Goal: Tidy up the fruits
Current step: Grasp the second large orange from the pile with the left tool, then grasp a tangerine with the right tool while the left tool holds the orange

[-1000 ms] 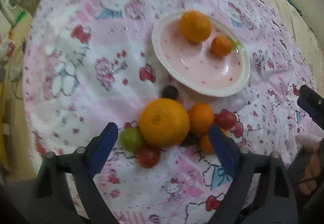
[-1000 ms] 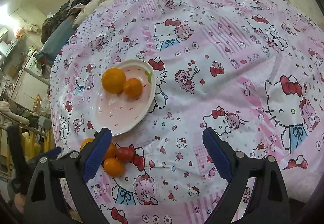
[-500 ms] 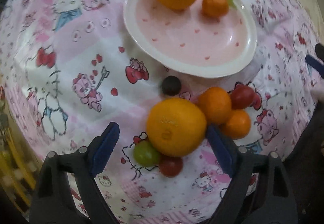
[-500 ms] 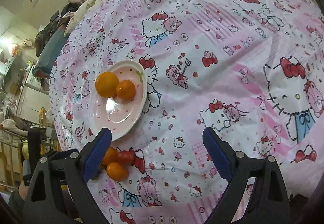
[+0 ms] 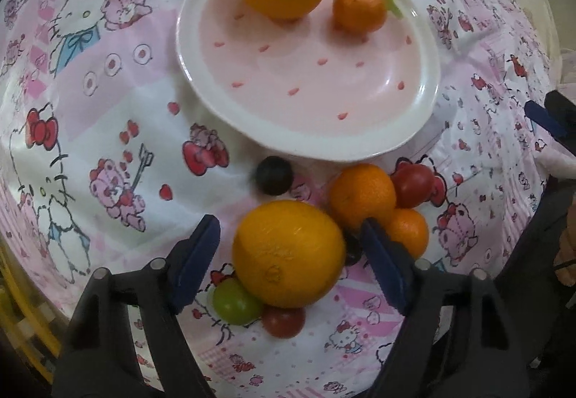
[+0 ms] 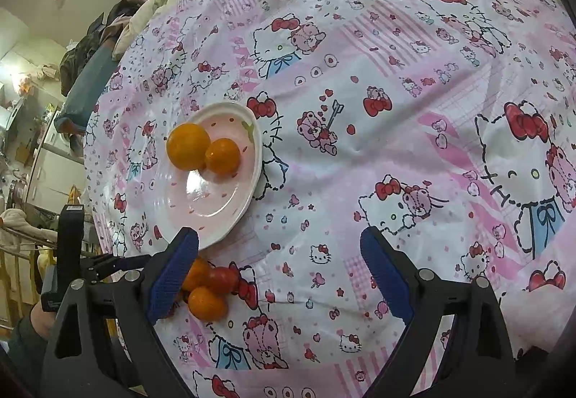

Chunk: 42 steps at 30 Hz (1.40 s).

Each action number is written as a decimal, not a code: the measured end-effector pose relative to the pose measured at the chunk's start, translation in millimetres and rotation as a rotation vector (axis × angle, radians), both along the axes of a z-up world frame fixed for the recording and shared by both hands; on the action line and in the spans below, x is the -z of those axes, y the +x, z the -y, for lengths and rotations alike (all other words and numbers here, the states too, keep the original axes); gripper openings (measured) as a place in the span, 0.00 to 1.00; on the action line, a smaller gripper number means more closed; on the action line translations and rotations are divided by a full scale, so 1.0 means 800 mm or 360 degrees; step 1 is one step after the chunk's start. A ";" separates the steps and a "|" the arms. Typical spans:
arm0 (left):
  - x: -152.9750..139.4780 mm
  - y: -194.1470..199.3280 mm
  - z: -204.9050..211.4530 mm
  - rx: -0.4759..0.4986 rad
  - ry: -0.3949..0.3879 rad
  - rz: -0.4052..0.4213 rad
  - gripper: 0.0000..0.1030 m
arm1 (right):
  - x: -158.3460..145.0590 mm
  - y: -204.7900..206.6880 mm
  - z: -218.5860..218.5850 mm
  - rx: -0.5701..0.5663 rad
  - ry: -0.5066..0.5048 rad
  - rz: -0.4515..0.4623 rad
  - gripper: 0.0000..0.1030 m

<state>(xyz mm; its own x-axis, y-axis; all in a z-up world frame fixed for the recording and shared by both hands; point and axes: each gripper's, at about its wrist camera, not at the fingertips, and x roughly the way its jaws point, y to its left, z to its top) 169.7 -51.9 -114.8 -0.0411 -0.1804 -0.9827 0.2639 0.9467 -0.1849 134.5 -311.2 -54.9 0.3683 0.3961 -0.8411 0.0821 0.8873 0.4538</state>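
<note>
While its jaws have just been closing, the left gripper (image 5: 288, 236) straddles the big round orange (image 5: 288, 254), pads not touching; the right gripper (image 6: 279, 261) gapes wide over the pink cartoon-cat cloth (image 6: 396, 131).

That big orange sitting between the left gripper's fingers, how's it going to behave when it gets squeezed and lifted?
The big orange looks round and glossy, so it may slip or roll unless gripped across its middle. It probably feels heavy for these open jaws, which have just been closing around it. It leans on the green fruit and red tomato, which may roll away.
</note>
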 end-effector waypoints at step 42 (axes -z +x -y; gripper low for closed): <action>-0.117 -0.077 -0.059 -0.0388 0.0005 0.0309 0.54 | -0.003 -0.011 -0.037 -0.0177 -0.0034 -0.0012 0.91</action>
<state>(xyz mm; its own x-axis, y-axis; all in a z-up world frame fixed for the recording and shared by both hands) 108.1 -4.9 -21.5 0.1917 -0.1586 -0.9686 0.0589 0.9869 -0.1499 126.1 -281.2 -52.5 0.3168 0.4161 -0.8523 -0.0139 0.9006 0.4345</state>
